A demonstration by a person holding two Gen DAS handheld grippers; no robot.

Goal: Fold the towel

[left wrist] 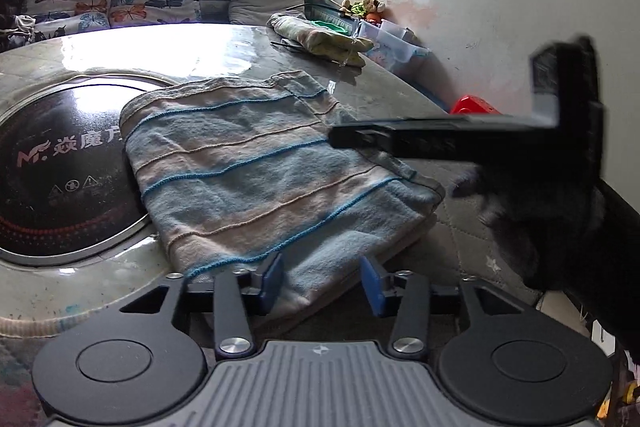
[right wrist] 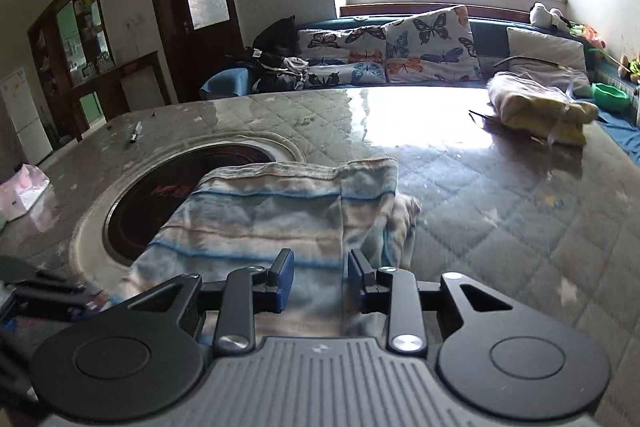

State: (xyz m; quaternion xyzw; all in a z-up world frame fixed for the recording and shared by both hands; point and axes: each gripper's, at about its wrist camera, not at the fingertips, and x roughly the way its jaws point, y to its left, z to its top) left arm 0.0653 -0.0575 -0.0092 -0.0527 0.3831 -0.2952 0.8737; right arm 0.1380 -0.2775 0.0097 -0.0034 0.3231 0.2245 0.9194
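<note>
A blue and beige striped towel (left wrist: 248,167) lies folded on the quilted table, partly over a round black cooktop. My left gripper (left wrist: 322,287) is at its near corner. The blue pads stand apart on either side of the cloth edge without pinching it. My right gripper (right wrist: 319,283) sits low over the towel (right wrist: 272,215) near a raised fold line, its pads apart and not pressing the cloth. In the left wrist view the right gripper (left wrist: 352,139) reaches in from the right over the towel's right edge. A person's dark sleeve (left wrist: 560,227) is behind it.
The round black cooktop (left wrist: 60,167) is set into the table (left wrist: 400,79) left of the towel. A cloth bundle in clear plastic (right wrist: 540,107) lies at the far right, a pen (right wrist: 135,133) at the far left. A sofa with butterfly cushions (right wrist: 400,43) stands beyond.
</note>
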